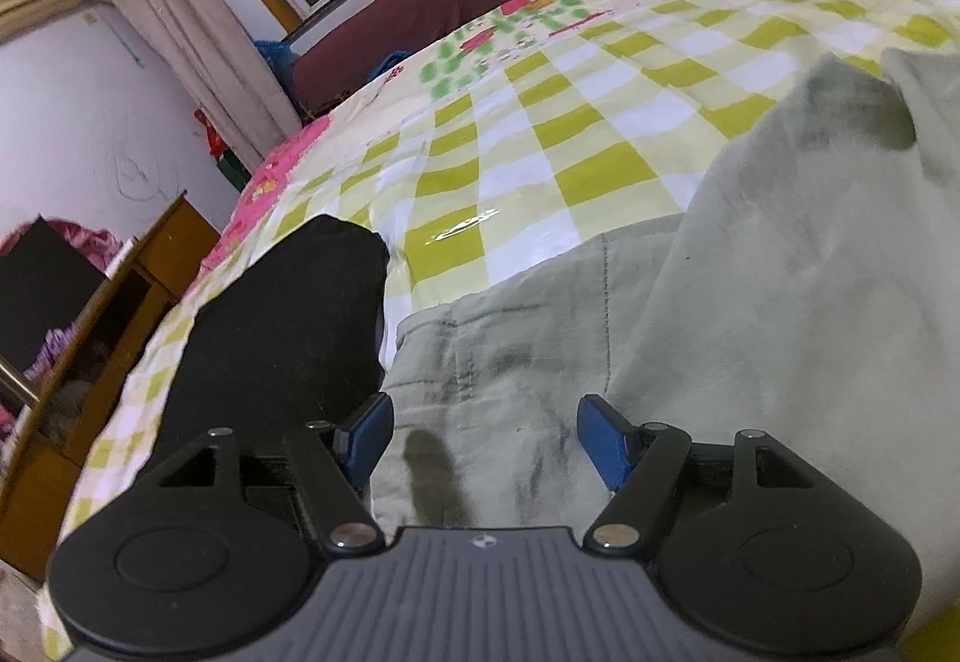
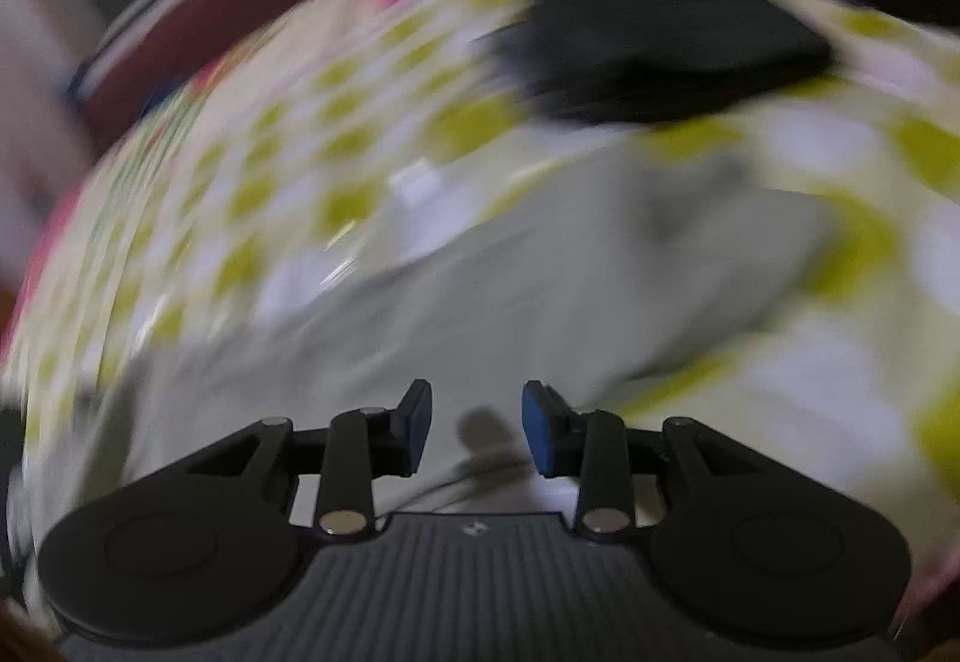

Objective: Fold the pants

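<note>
Hovering with jaws apart and empty, the left gripper [image 1: 486, 437] sits over the grey-green pants [image 1: 690, 314] spread on the bed [image 1: 540, 152]. Right gripper [image 2: 477, 425], jaws narrowly apart, nothing between, above the same pants [image 2: 540, 290]; view blurred. Black cloth [image 1: 288, 326] lies beside the pants.
</note>
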Motion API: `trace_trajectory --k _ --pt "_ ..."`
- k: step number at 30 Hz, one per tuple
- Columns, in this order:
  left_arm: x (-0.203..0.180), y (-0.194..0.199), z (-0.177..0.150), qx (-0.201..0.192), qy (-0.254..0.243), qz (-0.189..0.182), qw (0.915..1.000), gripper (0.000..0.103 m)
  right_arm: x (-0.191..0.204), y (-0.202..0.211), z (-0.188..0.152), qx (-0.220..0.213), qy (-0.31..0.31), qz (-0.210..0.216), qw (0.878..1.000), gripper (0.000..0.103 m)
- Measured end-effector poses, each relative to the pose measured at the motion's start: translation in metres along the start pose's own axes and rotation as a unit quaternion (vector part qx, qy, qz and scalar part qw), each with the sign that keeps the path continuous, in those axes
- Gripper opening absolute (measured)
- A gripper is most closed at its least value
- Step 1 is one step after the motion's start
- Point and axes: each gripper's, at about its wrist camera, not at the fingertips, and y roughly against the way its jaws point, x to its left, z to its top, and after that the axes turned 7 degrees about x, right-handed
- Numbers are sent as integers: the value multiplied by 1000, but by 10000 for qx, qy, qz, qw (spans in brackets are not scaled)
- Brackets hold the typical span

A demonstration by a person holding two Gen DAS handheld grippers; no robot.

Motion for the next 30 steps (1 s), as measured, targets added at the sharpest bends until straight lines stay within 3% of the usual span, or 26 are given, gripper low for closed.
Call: trace_trajectory --k 3,5,9,11,14,16,20,30 --pt "-9 1 1 -9 -206 183 9996 80 -31 17 -1 -377 -659 -37 9971 34" --pt "-15 4 3 -33 -361 307 9989 80 -34 26 -7 -625 -652 22 9959 36" --pt "-17 14 9 -82 -336 207 9992 80 -37 34 -8 -1045 -463 -238 9932 38" --pt "-20 23 13 -166 -371 197 9990 80 -40 30 1 -1094 -492 -348 9922 38" --pt "-24 38 18 -317 -406 135 9986 81 -58 18 10 -802 -770 -256 9935 38" --pt "-28 45 22 -389 -427 59 9983 81 -64 16 7 -803 -883 -170 9927 35" --pt "-41 53 29 -483 -572 -122 9971 81 -70 10 7 -804 -928 3 9924 9" --pt "-64 75 47 -800 -695 -491 9932 81 -65 47 2 -1370 -594 89 9887 4"
